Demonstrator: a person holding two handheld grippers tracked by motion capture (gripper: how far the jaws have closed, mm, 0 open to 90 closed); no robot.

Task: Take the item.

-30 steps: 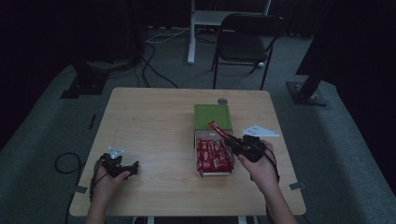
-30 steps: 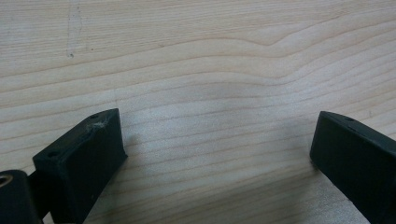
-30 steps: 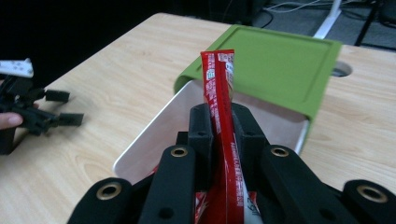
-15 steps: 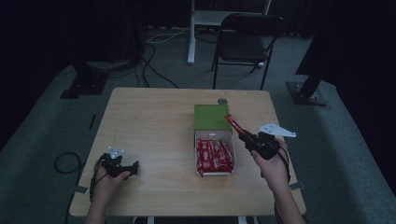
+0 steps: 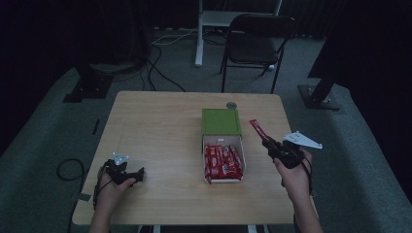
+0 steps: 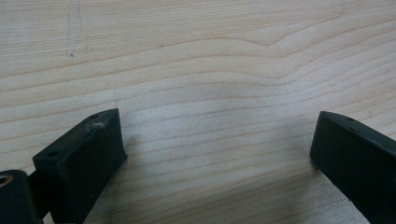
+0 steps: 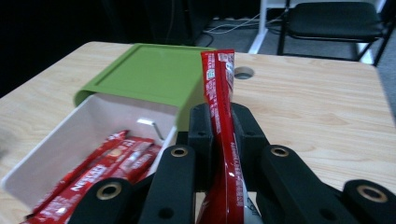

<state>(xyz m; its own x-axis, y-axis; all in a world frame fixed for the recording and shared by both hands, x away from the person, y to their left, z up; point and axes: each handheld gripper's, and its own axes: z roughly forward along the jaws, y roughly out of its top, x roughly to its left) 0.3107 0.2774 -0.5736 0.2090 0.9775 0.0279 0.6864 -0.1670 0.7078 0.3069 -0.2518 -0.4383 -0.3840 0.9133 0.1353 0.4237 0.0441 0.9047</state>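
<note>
At centre right of the high view, my right gripper [image 5: 268,141] pinched one red sachet [image 5: 256,129] clear of the drawer [image 5: 223,160], likely for moving; left gripper [image 5: 127,173] rested wide-jawed on the worktop [image 5: 160,131].

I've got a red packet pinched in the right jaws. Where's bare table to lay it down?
Bare wood lies right of the drawer box, between it and the table's right edge, just under the right gripper holding the packet. The wide left half, from the box to the resting left gripper, is also free. The drawer itself is crowded with packets.
</note>
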